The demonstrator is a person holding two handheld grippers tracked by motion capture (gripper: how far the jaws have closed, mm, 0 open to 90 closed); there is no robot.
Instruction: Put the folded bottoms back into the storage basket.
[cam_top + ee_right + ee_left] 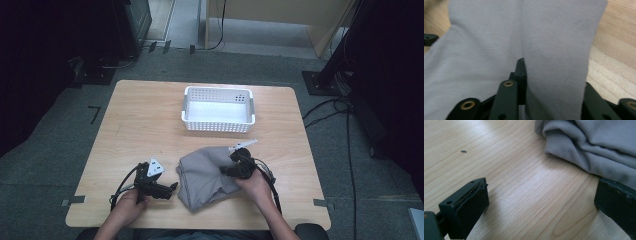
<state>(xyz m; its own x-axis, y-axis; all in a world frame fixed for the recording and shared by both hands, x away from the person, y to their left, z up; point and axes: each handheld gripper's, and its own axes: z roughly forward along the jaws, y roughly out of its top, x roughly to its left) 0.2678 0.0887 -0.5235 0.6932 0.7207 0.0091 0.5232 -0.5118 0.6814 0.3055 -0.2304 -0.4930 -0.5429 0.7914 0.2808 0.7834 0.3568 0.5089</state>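
Note:
A crumpled grey cloth [205,177] lies on the wooden table [145,125] near its front edge. My right gripper [236,164] rests on the cloth's right side, shut on a fold of it. In the right gripper view that fold [559,50] runs up beside one black finger [520,72] and hides the fingertips. My left gripper [172,190] sits low over the table just left of the cloth, pointing at it. It stands open [541,202], with bare wood between its jaws and the cloth's edge [599,145] just ahead to the right.
A white perforated basket [218,90] stands empty at the back middle of the table. Cables trail from both grippers toward the front edge. Dark equipment and floor cables surround the table.

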